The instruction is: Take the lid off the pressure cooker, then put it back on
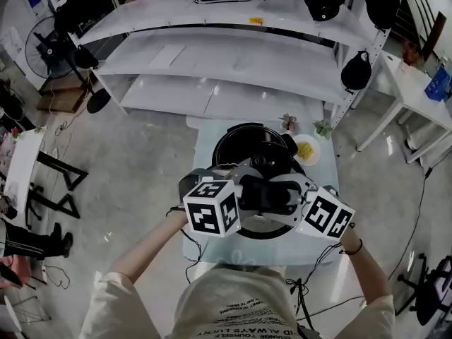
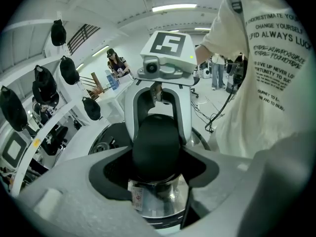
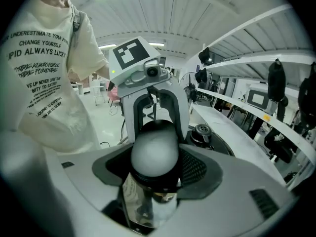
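Observation:
The black pressure cooker (image 1: 248,145) stands on a small white table (image 1: 205,136). Its lid (image 1: 263,223), steel with a rounded black handle (image 1: 265,193), hangs nearer to me than the pot, over the table's near half. My left gripper (image 1: 247,193) and right gripper (image 1: 285,198) face each other and are both shut on that handle from opposite sides. In the left gripper view the handle (image 2: 157,147) fills the gap of my left gripper (image 2: 156,168), with the steel lid (image 2: 159,201) below. In the right gripper view my right gripper (image 3: 154,171) clamps the handle (image 3: 154,152); the cooker (image 3: 207,137) lies behind.
A plate of yellow food (image 1: 307,149) and two small plants (image 1: 288,122) sit at the table's far right. White tiered shelving (image 1: 233,55) with black caps on hooks stands beyond. A fan (image 1: 44,48) and a side table (image 1: 21,161) are at left.

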Available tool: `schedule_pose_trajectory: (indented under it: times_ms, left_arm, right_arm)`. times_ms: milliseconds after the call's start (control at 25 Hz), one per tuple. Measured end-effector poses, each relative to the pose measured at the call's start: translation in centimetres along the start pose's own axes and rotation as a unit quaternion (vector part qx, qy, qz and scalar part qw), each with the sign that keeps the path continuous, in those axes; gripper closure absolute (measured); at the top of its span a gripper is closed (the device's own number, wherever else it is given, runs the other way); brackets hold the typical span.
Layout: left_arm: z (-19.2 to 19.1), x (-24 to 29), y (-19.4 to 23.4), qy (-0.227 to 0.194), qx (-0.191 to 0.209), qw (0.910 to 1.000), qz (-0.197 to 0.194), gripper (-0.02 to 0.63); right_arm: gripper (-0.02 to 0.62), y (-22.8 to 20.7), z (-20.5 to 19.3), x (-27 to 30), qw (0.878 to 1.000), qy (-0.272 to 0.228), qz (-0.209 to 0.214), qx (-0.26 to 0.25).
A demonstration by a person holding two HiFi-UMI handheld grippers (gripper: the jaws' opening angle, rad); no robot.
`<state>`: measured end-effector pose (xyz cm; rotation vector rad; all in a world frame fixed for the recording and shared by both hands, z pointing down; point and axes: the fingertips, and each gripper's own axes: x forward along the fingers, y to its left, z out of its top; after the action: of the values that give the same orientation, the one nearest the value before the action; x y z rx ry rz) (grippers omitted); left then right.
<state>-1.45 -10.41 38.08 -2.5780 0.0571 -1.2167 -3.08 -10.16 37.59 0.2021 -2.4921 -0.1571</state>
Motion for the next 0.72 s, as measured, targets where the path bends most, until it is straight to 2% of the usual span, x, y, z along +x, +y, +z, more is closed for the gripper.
schedule_pose_trajectory:
  times_ms: [280, 720]
  left_arm:
    - [-1.0, -0.4, 2.4, -0.005, 0.004, 0.9998, -0.018, 0.316]
    - [-2.6, -0.4, 7.0, 0.002, -0.038, 0.9991, -0.019, 0.316]
  right_arm:
    - [0.318, -2.4, 0.6, 0.9, 1.000, -0.001, -0.003, 0.020]
    - [0.318, -7.1, 1.0, 2.2, 0.999, -0.002, 0.037, 0.018]
